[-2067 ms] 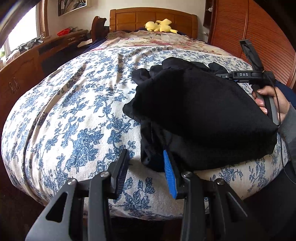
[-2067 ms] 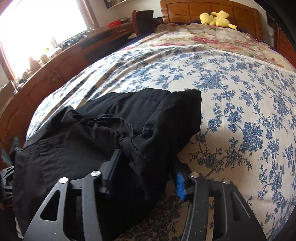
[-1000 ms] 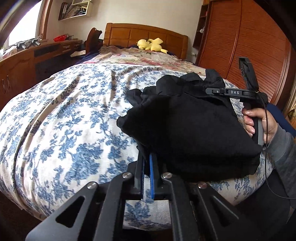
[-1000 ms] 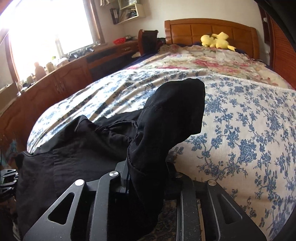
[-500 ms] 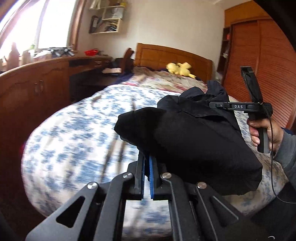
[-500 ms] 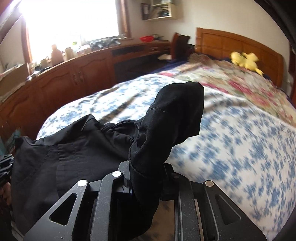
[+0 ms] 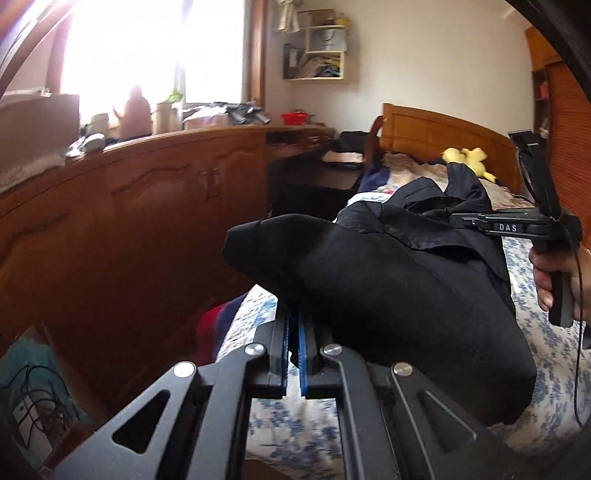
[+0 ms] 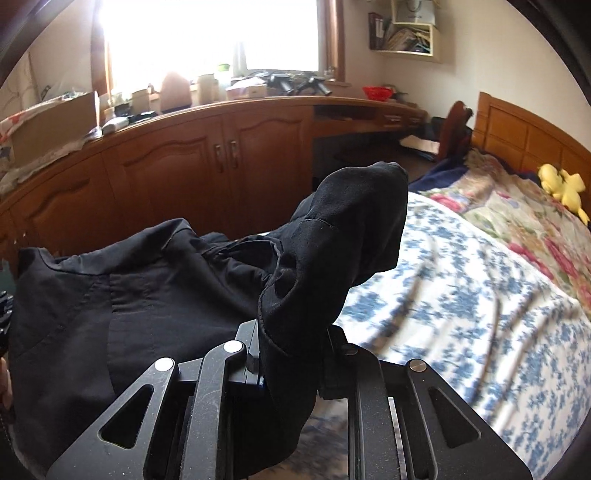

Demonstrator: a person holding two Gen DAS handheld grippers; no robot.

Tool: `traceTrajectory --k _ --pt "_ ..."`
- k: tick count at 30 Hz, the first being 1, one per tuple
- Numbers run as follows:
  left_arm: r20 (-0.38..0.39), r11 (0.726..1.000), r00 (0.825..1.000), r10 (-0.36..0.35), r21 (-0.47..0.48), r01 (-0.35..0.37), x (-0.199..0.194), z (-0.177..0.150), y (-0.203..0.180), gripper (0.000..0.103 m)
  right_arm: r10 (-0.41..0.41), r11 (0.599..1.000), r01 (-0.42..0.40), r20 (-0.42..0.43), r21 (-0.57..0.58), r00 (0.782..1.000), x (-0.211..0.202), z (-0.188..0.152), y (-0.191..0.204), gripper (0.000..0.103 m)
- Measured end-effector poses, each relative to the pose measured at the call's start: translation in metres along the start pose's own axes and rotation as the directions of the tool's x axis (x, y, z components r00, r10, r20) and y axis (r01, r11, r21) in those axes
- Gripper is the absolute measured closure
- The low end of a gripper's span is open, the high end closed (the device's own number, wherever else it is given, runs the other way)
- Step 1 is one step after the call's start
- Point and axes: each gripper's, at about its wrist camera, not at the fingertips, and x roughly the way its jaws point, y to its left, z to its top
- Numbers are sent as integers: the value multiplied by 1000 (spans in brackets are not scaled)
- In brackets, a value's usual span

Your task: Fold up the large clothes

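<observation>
Left tongs [image 7: 293, 341] pressed together on a fold of the black garment [image 7: 388, 295], blue pads [image 7: 302, 354] nearly touching with a thin strip of cloth pinched between; garment bulging up and over the fingers, draping rightward above the blue-flowered bedspread [image 7: 554, 373]. Right tongs [image 8: 291, 354] clamped on another part of the same garment, a thick bunch of cloth rising from between the fingers into a rounded peak; rest of the garment spread to the left in the right wrist view, seams and a panel edge showing. Seen from the left wrist view, right tongs at the far edge of the garment, marked DAS, gripped by the right hand [image 7: 550, 273] with a thin cable [image 7: 578, 350] hanging down. Garment held up between both tongs, over the near end of the bed rather than lying flat on it. Beyond: wooden headboard [image 8: 524, 136], yellow plush toy [image 8: 563, 186] on a pink-flowered cover [image 8: 517, 214]; long wooden cabinet [image 8: 177, 155] under a bright window [image 8: 207, 33], its top cluttered with jars and boxes; red bowl [image 8: 376, 92] farther along; wall shelf [image 8: 406, 33] with books and papers.
</observation>
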Motion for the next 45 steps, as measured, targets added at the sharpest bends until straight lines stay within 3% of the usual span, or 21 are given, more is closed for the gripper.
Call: traceTrajectory --k 10,14,17,20,26,33,38,45 --pt "-77 998 996 42 -37 -45 22 -32 25 101 -24 998 18 -87 -68 996 63 -17 40 82" --pt "-97 998 994 54 -30 -57 20 -36 24 100 -10 1000 9 -124 -9 992 63 -26 29 67" --pt "-113 996 991 70 -55 -76 10 -43 25 99 -4 1000 5 -152 6 988 53 -30 19 64" --pt "-99 994 992 79 -61 -85 -3 -42 24 96 -8 1000 7 -140 -8 990 30 -36 13 57" --pt "-60 999 997 45 -23 -47 -37 -32 5 80 24 1000 -24 -52 1 998 -47 -57 4 43" --pt "8 996 996 -84 39 83 -76 -3 -62 69 16 999 -17 32 29 999 -148 -98 -17 34" --pt "48 979 981 -188 91 183 -99 17 -123 67 -22 998 18 74 54 997 -215 -128 -33 32" --pt "51 937 945 -322 161 310 -124 33 -203 58 -109 987 94 121 130 987 -295 -169 -71 28"
